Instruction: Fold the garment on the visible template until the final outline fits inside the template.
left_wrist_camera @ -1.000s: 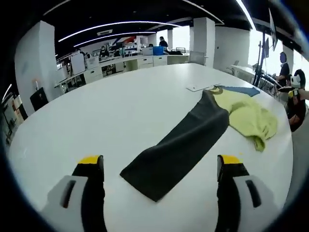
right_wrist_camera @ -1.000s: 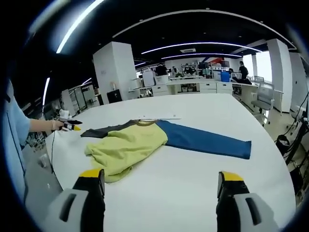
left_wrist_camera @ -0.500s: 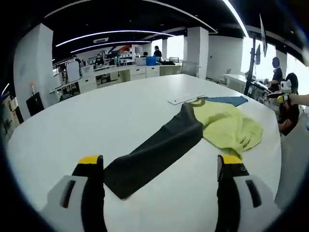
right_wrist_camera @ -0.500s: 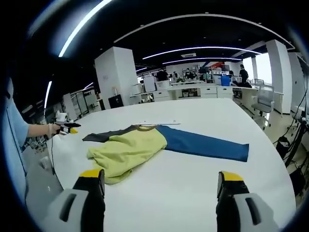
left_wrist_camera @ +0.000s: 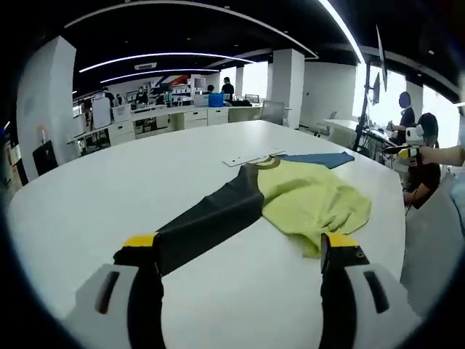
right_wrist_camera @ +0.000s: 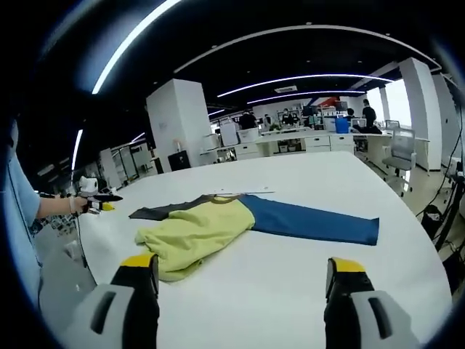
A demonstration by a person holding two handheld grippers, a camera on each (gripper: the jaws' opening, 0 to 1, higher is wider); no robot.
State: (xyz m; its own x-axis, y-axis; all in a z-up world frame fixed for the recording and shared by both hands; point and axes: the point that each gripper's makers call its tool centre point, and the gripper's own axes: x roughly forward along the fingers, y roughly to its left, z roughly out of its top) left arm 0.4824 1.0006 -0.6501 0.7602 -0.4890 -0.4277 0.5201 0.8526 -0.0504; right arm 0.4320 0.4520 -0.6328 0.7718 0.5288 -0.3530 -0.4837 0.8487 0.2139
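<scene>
your left gripper [left_wrist_camera: 236, 251] and right gripper [right_wrist_camera: 242, 273] both gape wide, holding nothing — garment [right_wrist_camera: 218, 225] lies crumpled mid-frame on the white table [right_wrist_camera: 305, 283], its dark sleeve [left_wrist_camera: 207, 222] reaching lower left.

One garment [left_wrist_camera: 290, 207] lay there, one white table [left_wrist_camera: 145, 167], one flat white template [left_wrist_camera: 251, 156] beside the collar, two grippers [right_wrist_camera: 243, 269].

Garment [right_wrist_camera: 211, 229]: long-sleeved top, yellow-green body rumpled and bunched, one dark grey sleeve [left_wrist_camera: 207, 222], one blue sleeve [right_wrist_camera: 312, 220], both laid out straight to opposite sides. Template [left_wrist_camera: 251, 157]: thin white sheet lying flat, touching the collar.
</scene>
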